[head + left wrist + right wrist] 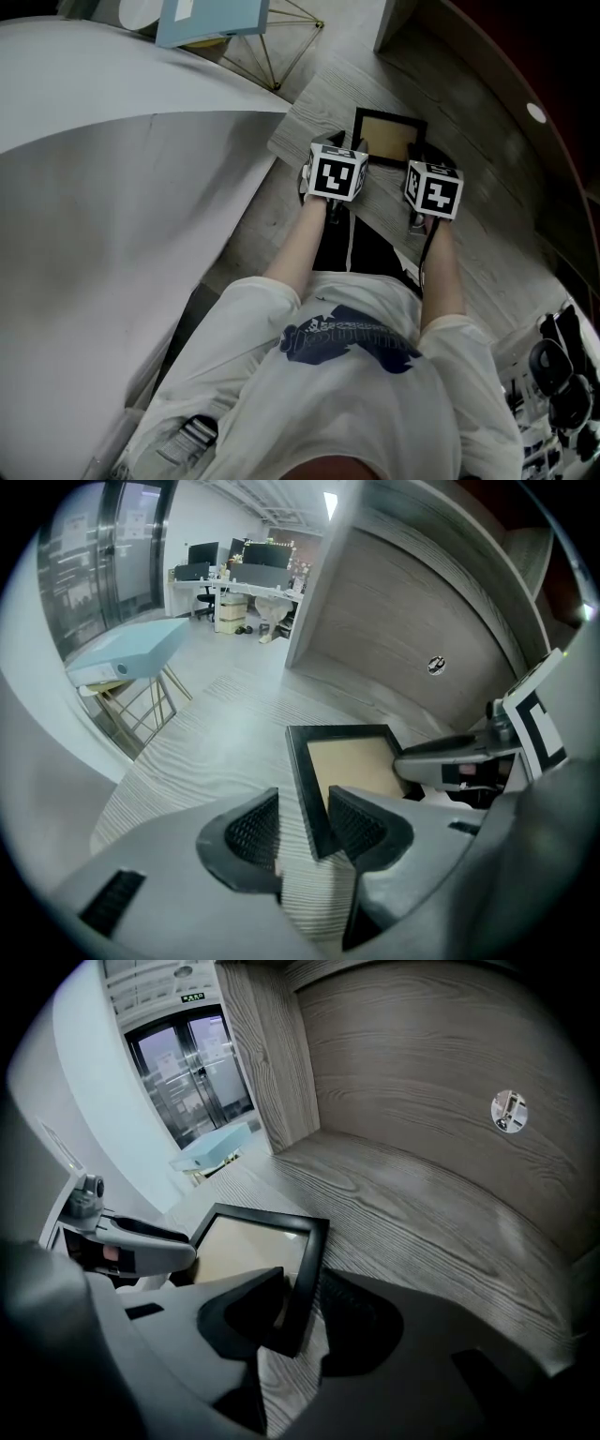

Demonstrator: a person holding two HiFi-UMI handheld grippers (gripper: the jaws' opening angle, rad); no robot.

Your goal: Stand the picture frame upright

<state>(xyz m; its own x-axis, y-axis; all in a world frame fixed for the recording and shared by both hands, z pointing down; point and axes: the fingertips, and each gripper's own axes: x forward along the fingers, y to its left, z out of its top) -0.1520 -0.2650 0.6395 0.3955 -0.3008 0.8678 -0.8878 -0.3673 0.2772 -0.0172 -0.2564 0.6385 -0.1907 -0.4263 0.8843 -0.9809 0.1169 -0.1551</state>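
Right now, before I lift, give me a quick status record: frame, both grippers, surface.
picture frame: lying flat on the wooden surface, not yet upright
left gripper: open, jaws straddle the frame's left rail, gap at the outer pad
right gripper: jaws straddle the frame's right rail, pads close; contact unclear
behind frame: curved wooden wall

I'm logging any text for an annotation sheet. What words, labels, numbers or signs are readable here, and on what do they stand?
No text here can be read.
T-shirt: blue print, too blurred to read.
Green sign above the glass doors: too small to read.
Marker cubes: black-and-white square patterns, no letters.
Picture frame: plain tan insert, no writing visible.
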